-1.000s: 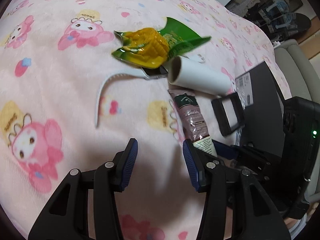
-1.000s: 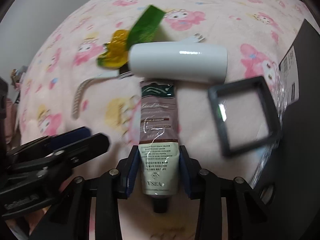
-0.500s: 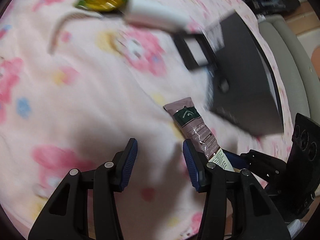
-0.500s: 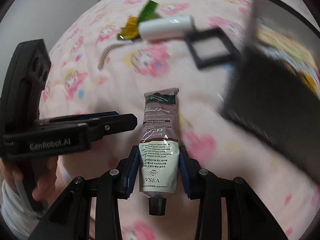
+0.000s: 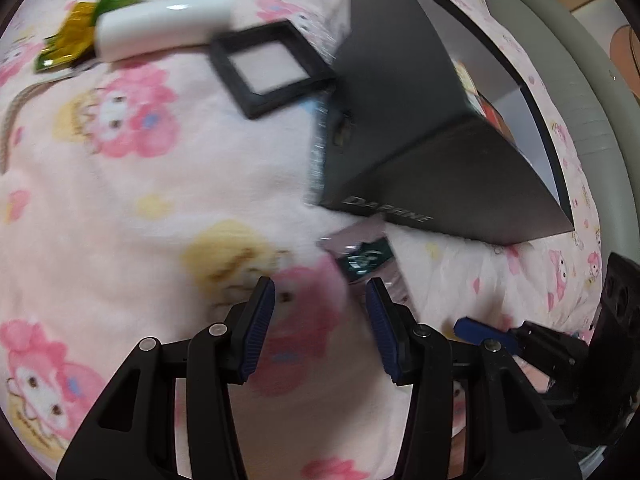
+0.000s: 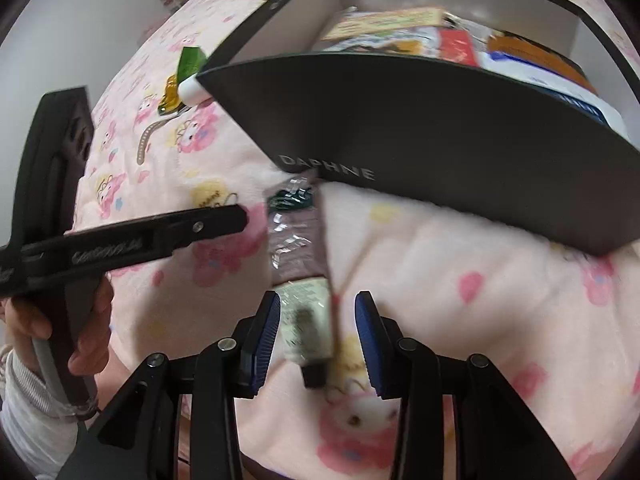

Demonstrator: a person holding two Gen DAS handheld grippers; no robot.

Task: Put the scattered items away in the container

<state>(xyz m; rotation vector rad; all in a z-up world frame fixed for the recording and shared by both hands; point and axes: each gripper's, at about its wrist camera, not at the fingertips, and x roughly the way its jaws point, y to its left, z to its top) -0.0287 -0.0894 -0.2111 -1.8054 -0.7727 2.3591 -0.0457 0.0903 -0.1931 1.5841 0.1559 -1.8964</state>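
My right gripper (image 6: 318, 338) stands with jaws parted around the cream tube (image 6: 300, 276), only the left pad against it, the right clear. The tube's crimped end points at the black DAPHNE box (image 6: 420, 152), open and holding packets, on the pink cartoon blanket (image 5: 140, 208). My left gripper (image 5: 320, 328) hangs open, empty, beside it.

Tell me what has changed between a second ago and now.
The right gripper has carried the hand cream tube off the pile toward the black box, and its jaws now stand wider than the tube, so it looks released, though blur leaves doubt. The left gripper came along, open and empty. The white roll, black frame and snack packet stayed put.
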